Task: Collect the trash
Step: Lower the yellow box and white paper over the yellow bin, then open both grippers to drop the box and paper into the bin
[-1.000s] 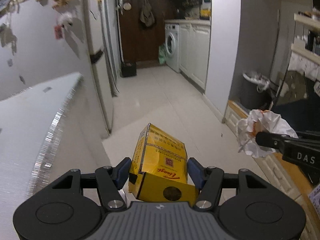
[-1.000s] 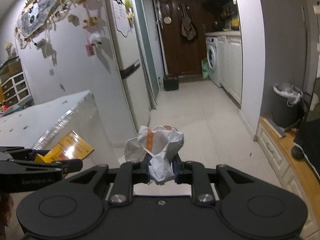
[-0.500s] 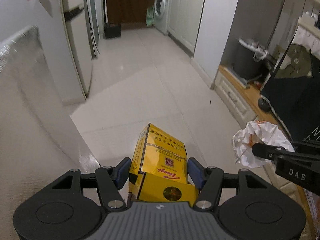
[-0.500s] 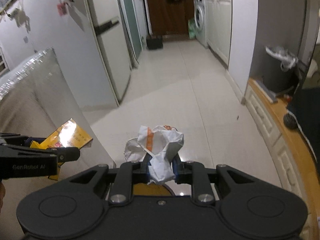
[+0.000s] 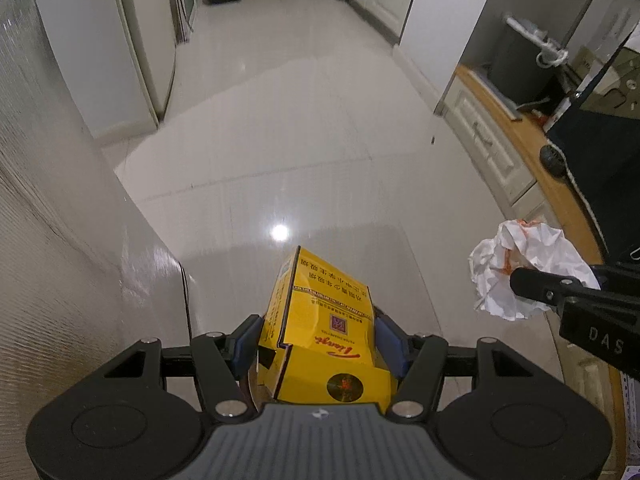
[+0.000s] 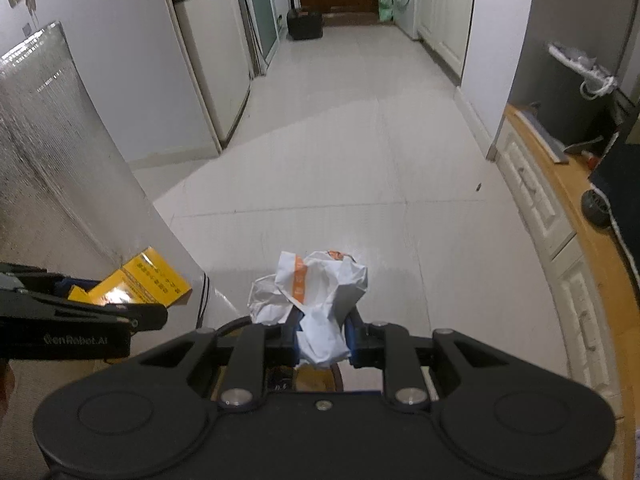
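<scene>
- Left gripper (image 5: 320, 344): jaws about half apart, blue pads pressed on both sides of the yellow box (image 5: 324, 332); grip looks firm.
- Right gripper (image 6: 322, 340): jaws nearly closed, pinching the lower part of the crumpled wrapper (image 6: 310, 300), which bulges out above the pads.
- Change noted: both views have tipped from looking along the hallway to looking steeply down at the floor (image 5: 304, 132); the washing machine and far door have slid to the top edge, and neither grip has altered (same hold on each item throughout).
- Reading: both hands appear to be descending with their loads, probably toward a receptacle below the frame. A dark round rim (image 6: 316, 376) shows just under the wrapper in the right view; what it is cannot be told.
- Box: yellow carton with red script, a round seal on its near flap, lid flap ajar, corners slightly crushed; held above the floor beside a silver panel (image 5: 60, 240).
- Wrapper: white paper with orange marks, balled and creased; light, likely to spring open on release.
- The lined bin (image 6: 576, 92) at right stands well apart.
</scene>
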A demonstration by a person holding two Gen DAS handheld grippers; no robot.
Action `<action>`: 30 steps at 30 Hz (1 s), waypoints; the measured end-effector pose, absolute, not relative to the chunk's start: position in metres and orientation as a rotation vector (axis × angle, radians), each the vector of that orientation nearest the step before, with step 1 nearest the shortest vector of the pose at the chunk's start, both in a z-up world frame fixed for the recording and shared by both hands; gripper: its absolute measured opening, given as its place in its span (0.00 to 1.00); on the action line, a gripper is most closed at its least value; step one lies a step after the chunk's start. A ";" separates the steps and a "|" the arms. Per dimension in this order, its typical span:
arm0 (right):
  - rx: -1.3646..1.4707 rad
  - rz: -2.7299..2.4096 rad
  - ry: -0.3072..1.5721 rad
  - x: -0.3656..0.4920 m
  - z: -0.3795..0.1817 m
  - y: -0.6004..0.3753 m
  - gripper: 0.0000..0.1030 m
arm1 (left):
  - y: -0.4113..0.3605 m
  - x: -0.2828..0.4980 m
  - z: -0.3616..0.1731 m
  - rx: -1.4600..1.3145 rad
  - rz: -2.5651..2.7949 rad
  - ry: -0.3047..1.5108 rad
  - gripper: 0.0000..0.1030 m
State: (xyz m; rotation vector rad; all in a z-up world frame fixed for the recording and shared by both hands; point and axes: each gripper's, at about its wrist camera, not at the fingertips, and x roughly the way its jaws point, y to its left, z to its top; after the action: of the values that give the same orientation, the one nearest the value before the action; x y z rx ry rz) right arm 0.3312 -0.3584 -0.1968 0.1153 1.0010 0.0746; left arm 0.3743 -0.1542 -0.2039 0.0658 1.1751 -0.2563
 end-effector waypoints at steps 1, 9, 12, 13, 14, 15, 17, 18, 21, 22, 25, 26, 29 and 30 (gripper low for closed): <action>0.118 0.077 1.011 0.334 -0.201 -0.357 0.21 | -0.154 0.377 -0.209 0.061 -0.257 1.189 0.60; 0.121 0.140 1.159 0.350 -0.243 -0.338 0.22 | -0.144 0.390 -0.247 0.023 -0.248 1.292 0.60; 0.092 0.150 1.228 0.355 -0.263 -0.329 0.22 | -0.139 0.394 -0.258 0.010 -0.240 1.323 0.60; 0.087 0.153 1.243 0.356 -0.268 -0.327 0.23 | -0.137 0.395 -0.262 0.006 -0.236 1.334 0.60; 0.087 0.157 1.257 0.357 -0.273 -0.326 0.23 | -0.136 0.396 -0.266 0.003 -0.232 1.343 0.60; 0.091 0.162 1.268 0.357 -0.277 -0.324 0.24 | -0.135 0.398 -0.269 -0.001 -0.230 1.351 0.60; 0.098 0.175 1.289 0.359 -0.284 -0.320 0.25 | -0.133 0.399 -0.273 -0.009 -0.230 1.366 0.60; 0.094 0.181 1.299 0.359 -0.288 -0.317 0.26 | -0.132 0.400 -0.276 -0.011 -0.231 1.372 0.60; 0.065 0.197 1.313 0.358 -0.295 -0.310 0.31 | -0.130 0.402 -0.282 -0.017 -0.228 1.392 0.60; 0.056 0.202 1.312 0.358 -0.297 -0.307 0.32 | -0.129 0.403 -0.285 -0.018 -0.225 1.400 0.60; 0.045 0.212 1.319 0.358 -0.302 -0.305 0.39 | -0.127 0.405 -0.292 -0.025 -0.215 1.418 0.61; 0.041 0.212 1.322 0.358 -0.303 -0.304 0.42 | -0.125 0.405 -0.295 -0.027 -0.212 1.423 0.61; 0.034 0.217 1.330 0.359 -0.306 -0.305 0.50 | -0.123 0.406 -0.300 -0.030 -0.212 1.440 0.61; 0.033 0.217 1.333 0.359 -0.307 -0.305 0.51 | -0.123 0.406 -0.302 -0.028 -0.212 1.445 0.61</action>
State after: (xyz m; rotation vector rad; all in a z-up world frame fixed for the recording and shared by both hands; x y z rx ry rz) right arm 0.3588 -0.3047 -0.3073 0.0326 1.3331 0.2175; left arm 0.4061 -0.1235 -0.3021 -0.0283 1.4446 -0.2125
